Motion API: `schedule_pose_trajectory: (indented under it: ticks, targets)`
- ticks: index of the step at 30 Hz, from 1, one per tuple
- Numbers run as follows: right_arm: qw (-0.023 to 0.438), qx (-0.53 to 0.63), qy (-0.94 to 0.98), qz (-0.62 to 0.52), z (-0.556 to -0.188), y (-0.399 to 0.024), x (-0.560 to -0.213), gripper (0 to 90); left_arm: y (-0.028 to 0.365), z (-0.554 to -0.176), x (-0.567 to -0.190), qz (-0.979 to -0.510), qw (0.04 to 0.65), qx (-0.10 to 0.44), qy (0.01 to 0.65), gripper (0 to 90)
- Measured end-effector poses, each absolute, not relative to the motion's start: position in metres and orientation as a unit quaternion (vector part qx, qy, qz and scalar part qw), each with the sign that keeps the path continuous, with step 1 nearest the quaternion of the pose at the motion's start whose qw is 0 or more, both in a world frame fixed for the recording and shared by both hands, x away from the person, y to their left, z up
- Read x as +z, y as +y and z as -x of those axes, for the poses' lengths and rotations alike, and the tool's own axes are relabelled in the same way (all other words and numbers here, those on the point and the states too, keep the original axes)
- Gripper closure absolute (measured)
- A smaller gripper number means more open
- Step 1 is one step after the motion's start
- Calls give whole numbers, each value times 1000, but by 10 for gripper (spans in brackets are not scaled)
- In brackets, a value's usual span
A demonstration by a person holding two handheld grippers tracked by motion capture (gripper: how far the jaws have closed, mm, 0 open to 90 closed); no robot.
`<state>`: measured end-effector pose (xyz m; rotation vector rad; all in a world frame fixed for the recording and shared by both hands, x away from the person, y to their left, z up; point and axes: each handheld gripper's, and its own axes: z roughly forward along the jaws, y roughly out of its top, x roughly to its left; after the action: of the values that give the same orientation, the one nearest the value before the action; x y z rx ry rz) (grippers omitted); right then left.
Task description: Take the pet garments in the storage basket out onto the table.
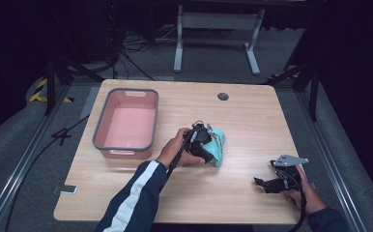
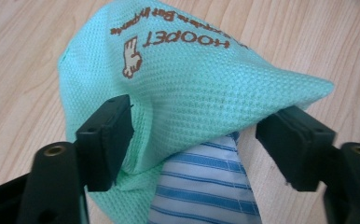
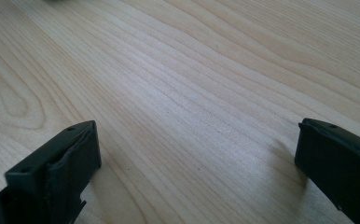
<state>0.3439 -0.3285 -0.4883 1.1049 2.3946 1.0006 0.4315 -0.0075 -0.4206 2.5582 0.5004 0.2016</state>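
Note:
A mint-green waffle cloth (image 2: 183, 88) with brown printing lies bunched on the wooden table (image 1: 252, 121), over a blue-and-white striped cloth (image 2: 206, 186). In the high view the green cloth (image 1: 218, 142) sits near the table's middle. My left gripper (image 2: 201, 140) straddles its near end with jaws apart; the left pad sits against the fabric's edge and the right pad stands clear of it. From above, the left gripper (image 1: 208, 146) rests at the cloth's left side. My right gripper (image 1: 264, 183) sits low at the front right, open, and the right gripper (image 3: 197, 158) has bare wood between its jaws.
A pink bin with a grey rim (image 1: 126, 92) stands on the table's left side, with nothing inside. A dark round grommet (image 1: 222, 96) marks the far middle of the table. Beyond the far edge stands a white desk frame (image 1: 218, 21).

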Motion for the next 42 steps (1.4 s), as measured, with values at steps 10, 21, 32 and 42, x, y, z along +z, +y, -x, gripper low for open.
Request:
schedule_pose_trajectory:
  ticks: [10, 21, 32, 42]
  targets:
    - [160, 350, 838, -387, -344, -328, -488, 6, 0, -423, -409, -943, 267, 89, 176, 240]
    - [160, 350, 838, -387, -344, -328, -488, 6, 10, -409, -399, -944, 266, 111, 161, 230]
    - [160, 350, 838, -387, -344, -328, -488, 6, 22, -391, -394, -945, 261, 132, 146, 219]
    - [160, 350, 838, -387, -344, -328, -488, 6, 46, -372, -395, -945, 255, 148, 138, 212]
